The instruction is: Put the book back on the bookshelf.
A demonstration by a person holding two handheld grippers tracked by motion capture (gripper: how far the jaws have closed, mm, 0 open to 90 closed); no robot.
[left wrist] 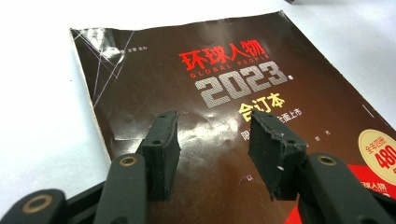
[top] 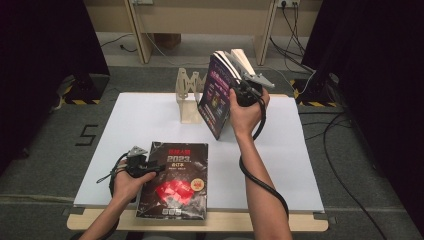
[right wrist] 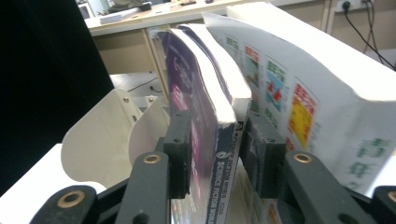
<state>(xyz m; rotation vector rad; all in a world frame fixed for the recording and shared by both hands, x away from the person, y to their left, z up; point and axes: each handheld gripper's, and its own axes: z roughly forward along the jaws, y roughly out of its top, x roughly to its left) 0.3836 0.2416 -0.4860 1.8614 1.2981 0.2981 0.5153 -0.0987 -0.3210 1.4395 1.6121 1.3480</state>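
Your right gripper (top: 239, 86) holds a thick purple-covered book (top: 216, 95) up at the far middle of the white table (top: 125, 130), just right of the pale wooden slotted book rack (top: 187, 95). The book stands tilted, its lower corner down near the tabletop and its top leaning away towards the far edge. In the right gripper view the jaws sit on either side of the book's spine edge (right wrist: 229, 154), the left pad flat against the purple cover and the right pad against the back; the grip looks clamped on the book, though the right-hand contact is partly hidden. Just behind it stands a second, white-covered volume (right wrist: 299, 93) with coloured printed panels, close beside the purple one; whether the two touch you cannot tell. The curved cream wall of the rack (right wrist: 107, 135) lies to the left of the jaws.

Your left gripper (top: 150, 167) rests low at the near left of the table, over the left part of a dark brown glossy magazine (top: 175, 180) with red and silver lettering, which lies flat at the near edge. In the left gripper view its jaws stand apart above the cover (left wrist: 224, 84), with nothing between the pads (left wrist: 161, 149).
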